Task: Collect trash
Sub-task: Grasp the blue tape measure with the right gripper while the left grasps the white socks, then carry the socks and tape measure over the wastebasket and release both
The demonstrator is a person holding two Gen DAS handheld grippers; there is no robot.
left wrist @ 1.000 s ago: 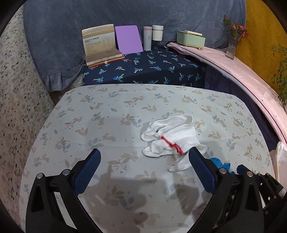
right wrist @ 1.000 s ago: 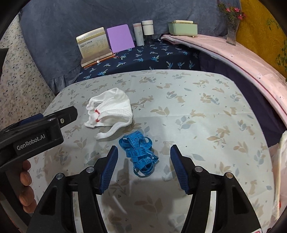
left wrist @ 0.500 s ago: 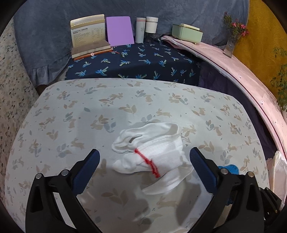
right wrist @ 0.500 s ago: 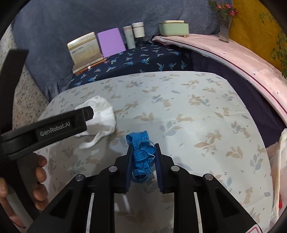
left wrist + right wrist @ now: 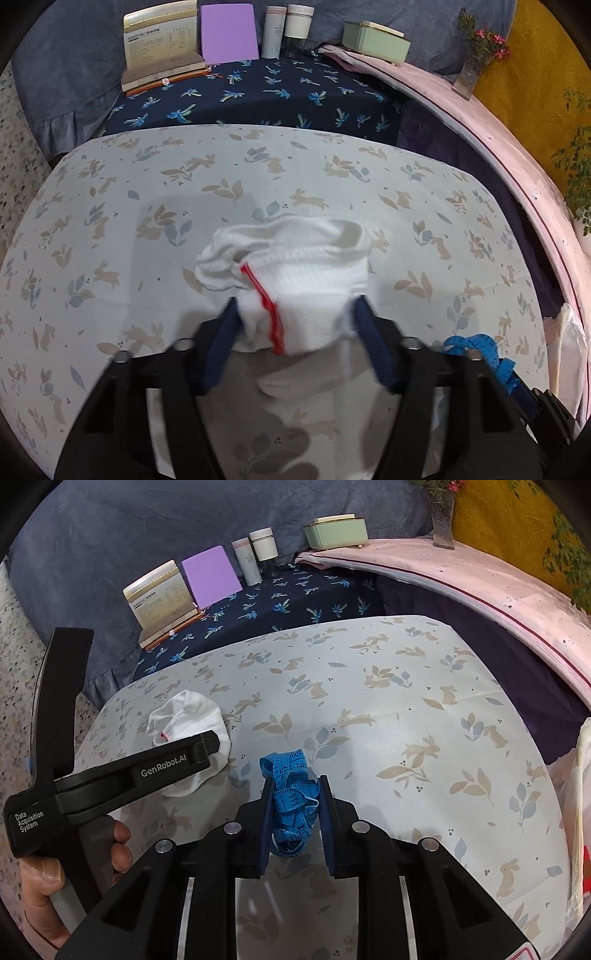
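A white sock bundle with a red stitch line [image 5: 295,280] lies on the rabbit-print tablecloth [image 5: 110,206]. My left gripper [image 5: 295,321] is shut on its near end; the sock bulges out past the blue pads. It also shows in the right wrist view [image 5: 188,720], behind the left gripper's black body [image 5: 140,768]. My right gripper [image 5: 295,794] is shut on a crumpled blue tape measure [image 5: 291,794] and holds it just above the cloth. The tape measure also shows at the lower right of the left wrist view [image 5: 476,347].
A white plastic bag [image 5: 583,805] hangs at the table's right edge. Behind the table, a dark floral-cloth surface holds books [image 5: 162,48], a purple board [image 5: 229,33], two bottles [image 5: 288,29] and a green box [image 5: 373,40]. A pink-covered ledge [image 5: 517,147] curves along the right.
My left gripper moved forward over the sock and closed on it. My right gripper, which shut on the tape measure half a second ago, has lifted it slightly.
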